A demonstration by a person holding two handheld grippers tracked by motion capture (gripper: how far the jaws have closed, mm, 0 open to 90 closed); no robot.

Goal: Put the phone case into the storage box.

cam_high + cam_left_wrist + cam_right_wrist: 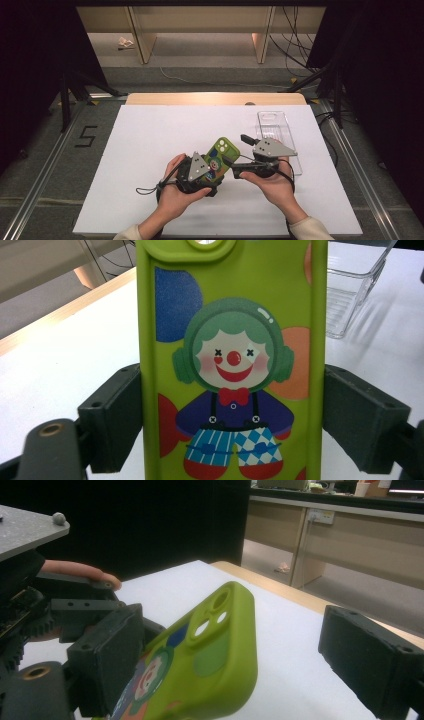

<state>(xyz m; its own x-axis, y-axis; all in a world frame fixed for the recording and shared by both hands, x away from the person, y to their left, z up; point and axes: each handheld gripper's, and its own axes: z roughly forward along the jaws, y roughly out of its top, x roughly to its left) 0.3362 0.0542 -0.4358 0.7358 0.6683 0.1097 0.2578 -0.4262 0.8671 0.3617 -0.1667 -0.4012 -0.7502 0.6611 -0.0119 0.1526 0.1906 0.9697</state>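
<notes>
The green phone case (pixel 220 157) is lifted above the white bench (pixel 150 150), between the two hands, with its camera end pointing away from the person. The left tongs (pixel 212 172) are closed on it: in the left gripper view both black jaws press on the two long edges of the case (pixel 232 365), at its lower half, with the clown picture facing the camera. The right tongs (pixel 235 167) are open; in the right gripper view the case (pixel 210 655) lies between their jaws, close beside one jaw, and the other jaw stands well apart from it. I judge that the case is very light and made of soft, rubbery material, so it can bend or twist when it is squeezed hard, but it is not fragile and its surface should not slip much. The long edges are the best place to take it, near the middle, because the thin walls there are stiffer than the flat back. A clear plastic case (pixel 277 135) lies on the bench behind the right hand (pixel 272 187).
</notes>
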